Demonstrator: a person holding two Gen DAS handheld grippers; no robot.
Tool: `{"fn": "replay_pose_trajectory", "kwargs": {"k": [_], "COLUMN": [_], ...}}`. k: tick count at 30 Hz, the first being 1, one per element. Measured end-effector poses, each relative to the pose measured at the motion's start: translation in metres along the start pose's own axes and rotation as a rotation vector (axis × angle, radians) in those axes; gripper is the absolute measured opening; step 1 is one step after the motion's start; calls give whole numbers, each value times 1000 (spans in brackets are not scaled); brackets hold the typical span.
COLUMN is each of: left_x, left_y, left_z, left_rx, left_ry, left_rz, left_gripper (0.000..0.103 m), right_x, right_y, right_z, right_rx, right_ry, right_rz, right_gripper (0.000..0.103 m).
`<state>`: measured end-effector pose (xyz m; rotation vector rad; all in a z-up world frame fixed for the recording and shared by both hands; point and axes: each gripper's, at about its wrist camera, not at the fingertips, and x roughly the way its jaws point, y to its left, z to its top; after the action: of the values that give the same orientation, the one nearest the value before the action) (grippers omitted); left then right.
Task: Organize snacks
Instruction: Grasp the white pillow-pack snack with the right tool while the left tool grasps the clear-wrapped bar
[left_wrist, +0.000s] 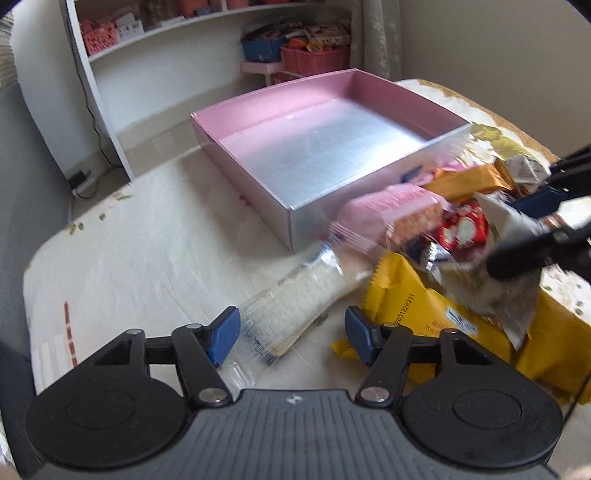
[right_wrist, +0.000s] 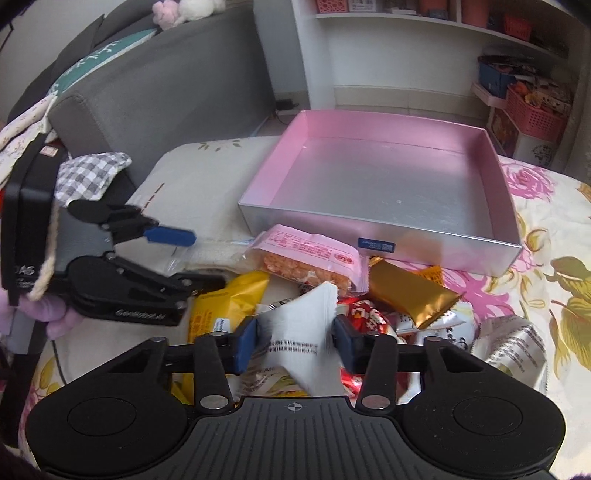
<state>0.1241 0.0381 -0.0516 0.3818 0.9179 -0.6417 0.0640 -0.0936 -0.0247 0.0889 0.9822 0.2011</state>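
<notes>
My right gripper (right_wrist: 294, 341) pinches a white packet (right_wrist: 301, 332) with small unreadable print; my left gripper (left_wrist: 291, 334) gapes over a clear packet (left_wrist: 295, 306). At twelve o'clock, the pink box (right_wrist: 436, 127) holds nothing, snack pile (right_wrist: 369, 295) just before it.

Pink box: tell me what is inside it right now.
The pink box holds no snacks: both wrist views show only its bare silver floor and pink inner walls. The near wall hides a thin strip of floor behind it. The snack pile lies outside, in front.
</notes>
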Motion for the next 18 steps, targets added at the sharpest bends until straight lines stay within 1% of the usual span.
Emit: {"fn": "replay_pose_trajectory", "kwargs": {"k": [2, 3, 6, 7, 9, 10, 11, 14, 15, 16, 18], "left_x": [-3, -5, -2, 1, 7, 9, 10, 11, 11, 10, 10], "left_y": [-1, -2, -1, -1, -3, -6, -8, -9, -9, -8, -8], "left_z": [-1, -2, -2, -2, -1, 0, 1, 4, 4, 4, 4], "left_rx": [23, 32, 31, 30, 38, 49, 59, 59, 52, 40, 5], "left_ry": [26, 28, 9, 1, -6, -13, -29, -31, -29, -25, -14], "left_rz": [-9, 3, 87, 95, 87, 87, 89, 83, 74, 63, 49], "left_gripper": [58, 58, 72, 71, 70, 72, 71, 67, 64, 57, 52], "right_x": [-2, -2, -4, -5, -7, -8, -9, -11, -11, -11, -11], "right_y": [-6, -9, -19, -20, -20, -19, -18, -17, -17, -17, -18], "right_z": [0, 1, 2, 2, 3, 3, 4, 4, 4, 3, 3], "right_rx": [18, 28, 60, 66, 70, 66, 61, 55, 55, 55, 59], "right_ry": [2, 0, -3, -5, -9, -12, -15, -18, -18, -19, -19], "right_rz": [-21, -25, -13, -9, 0, 0, 0, 2, 0, -3, -8], "right_gripper": [42, 42, 42, 41, 41, 40, 40, 40, 40, 40, 40]}}
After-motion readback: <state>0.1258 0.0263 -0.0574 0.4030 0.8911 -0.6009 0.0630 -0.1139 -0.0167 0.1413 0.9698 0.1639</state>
